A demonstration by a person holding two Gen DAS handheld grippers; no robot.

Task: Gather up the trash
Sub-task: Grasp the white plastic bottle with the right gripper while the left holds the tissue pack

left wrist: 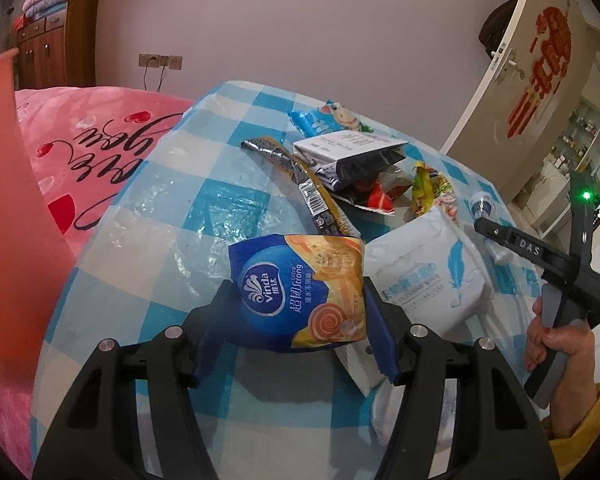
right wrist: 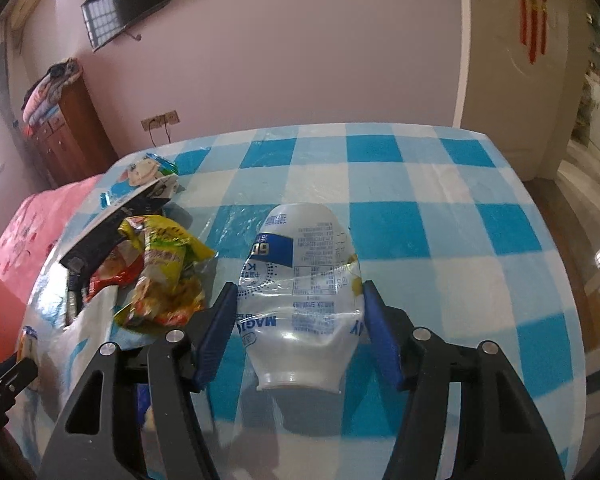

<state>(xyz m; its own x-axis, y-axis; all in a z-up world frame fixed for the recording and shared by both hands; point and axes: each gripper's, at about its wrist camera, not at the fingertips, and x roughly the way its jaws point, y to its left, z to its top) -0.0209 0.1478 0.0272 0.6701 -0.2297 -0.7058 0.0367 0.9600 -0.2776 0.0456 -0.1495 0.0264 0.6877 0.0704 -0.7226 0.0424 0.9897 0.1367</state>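
Tissue pack (left wrist: pixel 300 292) between left jaws.

crushed plastic bottle (right wrist: pixel 300 292) clamped, wrappers (right wrist: pixel 160 276) beside

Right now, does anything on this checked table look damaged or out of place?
Yes. The clear plastic bottle with the blue and white label, between the right gripper's fingers, is dented and crumpled along its sides. Torn snack wrappers lie heaped beside it on the blue and white checked tablecloth.
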